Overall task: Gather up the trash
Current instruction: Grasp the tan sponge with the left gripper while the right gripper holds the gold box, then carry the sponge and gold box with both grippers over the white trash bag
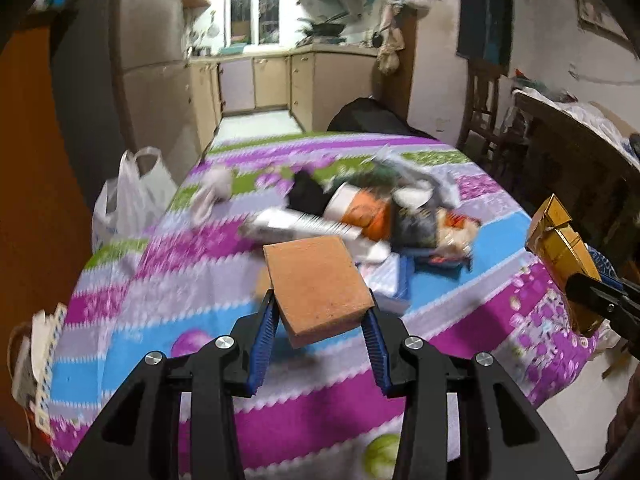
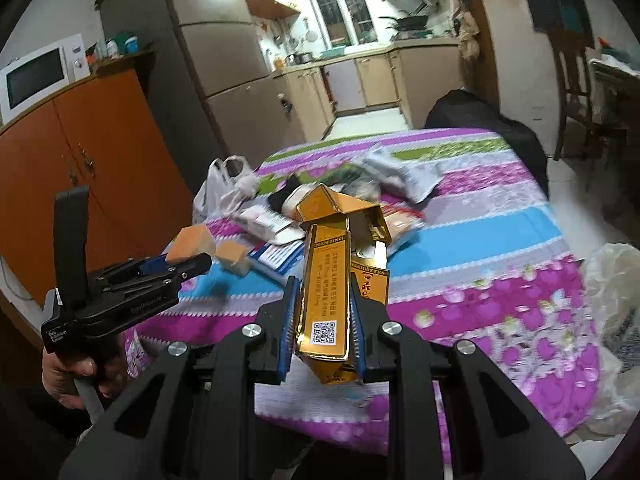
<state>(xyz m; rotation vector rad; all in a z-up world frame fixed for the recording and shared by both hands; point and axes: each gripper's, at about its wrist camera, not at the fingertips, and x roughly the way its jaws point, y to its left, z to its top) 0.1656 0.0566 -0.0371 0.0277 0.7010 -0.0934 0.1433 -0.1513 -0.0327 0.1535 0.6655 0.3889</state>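
Note:
My left gripper [image 1: 320, 304] is shut on an orange sponge block [image 1: 318, 284] and holds it above the near part of the table [image 1: 168, 264]. It also shows in the right wrist view [image 2: 188, 258], at the left. My right gripper [image 2: 323, 292] is shut on a torn gold cigarette carton [image 2: 326, 280], held above the table's near edge. That carton shows at the right of the left wrist view [image 1: 560, 248]. A heap of trash [image 1: 384, 216], with wrappers, paper and a black scrap, lies mid-table. A second orange block [image 2: 234, 256] lies on the cloth.
A white plastic bag [image 1: 128, 196] hangs at the table's left side. A crumpled plastic bag [image 2: 616, 320] sits at the right edge. An orange cabinet [image 2: 92, 168] with a microwave [image 2: 36, 76] stands left. A wooden chair [image 1: 484, 108] and a black bag [image 1: 368, 118] stand beyond the table.

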